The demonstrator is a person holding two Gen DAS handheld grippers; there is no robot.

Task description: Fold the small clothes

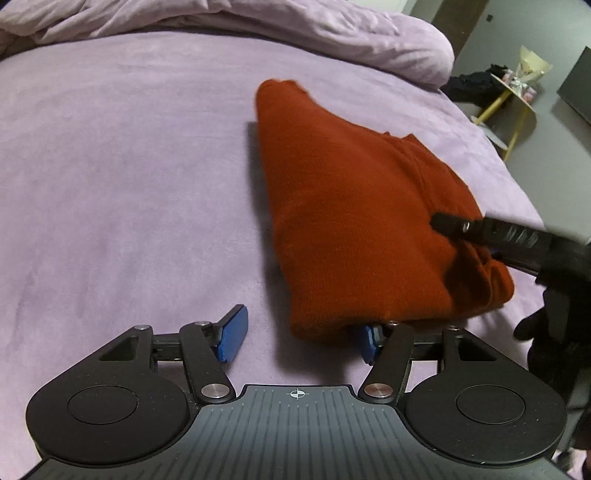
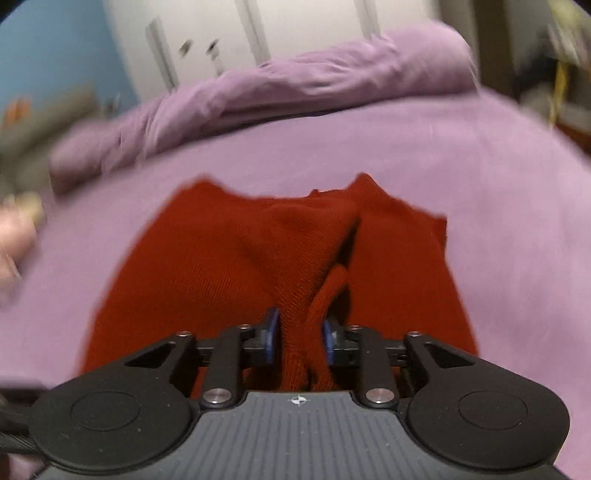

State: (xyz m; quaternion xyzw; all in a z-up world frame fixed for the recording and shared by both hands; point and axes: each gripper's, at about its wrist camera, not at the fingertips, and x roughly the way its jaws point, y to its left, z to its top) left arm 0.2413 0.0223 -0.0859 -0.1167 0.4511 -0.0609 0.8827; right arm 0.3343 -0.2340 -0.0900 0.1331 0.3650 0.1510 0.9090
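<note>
A rust-red knit garment lies folded on the purple bed. My left gripper is open at the garment's near edge; its left pad is bare and its right pad is partly under the cloth. My right gripper is shut on a bunched fold of the same garment, with cloth between its blue pads. It also shows in the left wrist view, reaching onto the garment from the right.
The purple bed sheet spreads wide to the left. A rumpled purple duvet lies along the far side. A yellow side table stands beyond the bed's right edge. The right wrist view is motion-blurred.
</note>
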